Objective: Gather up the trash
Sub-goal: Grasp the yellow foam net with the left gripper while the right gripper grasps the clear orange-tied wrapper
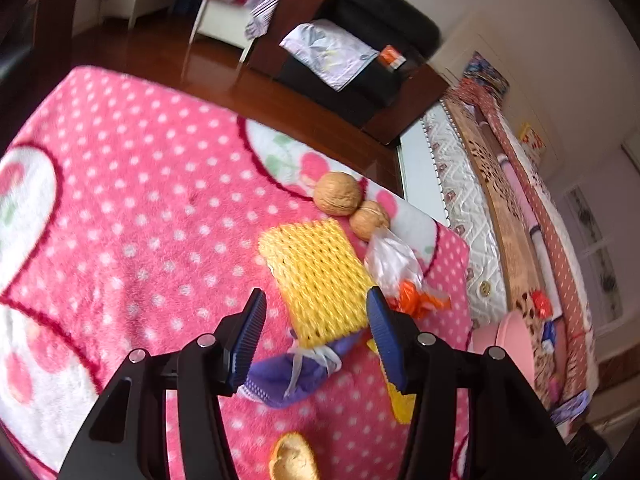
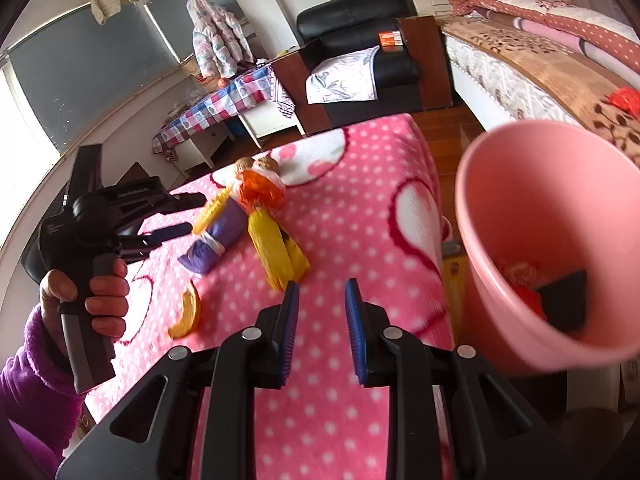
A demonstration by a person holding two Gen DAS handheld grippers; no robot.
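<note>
On the left, a hand (image 2: 86,292) in a purple sleeve (image 2: 28,380) holds the left tongs (image 1: 316,300). Their jaws are wide open and hold nothing. The trash lies right in front of them, in a bunch on the pink blanket (image 1: 120,200). The yellow net (image 1: 316,280) sits between the two open tips, and its long side runs away from the tongs. Just below it is a purple net (image 1: 280,380) tied with white. A clear bag (image 1: 392,258) and an orange wrapper (image 1: 416,300) lie just right of the yellow net. Two walnuts (image 1: 338,194) touch each other at the far end. A peel (image 1: 292,460) lies close by.

The left tongs are much nearer the trash, so I think they will grab next.

The right tongs (image 2: 322,292) are only a little open and empty, well back from the pile. To their right a pink bin (image 2: 520,208) waits by the blanket's edge, with some red trash inside.

The blanket is soft and dotted. Behind it are a wood floor, a black chair (image 2: 352,20) and a bed (image 2: 540,60).
</note>
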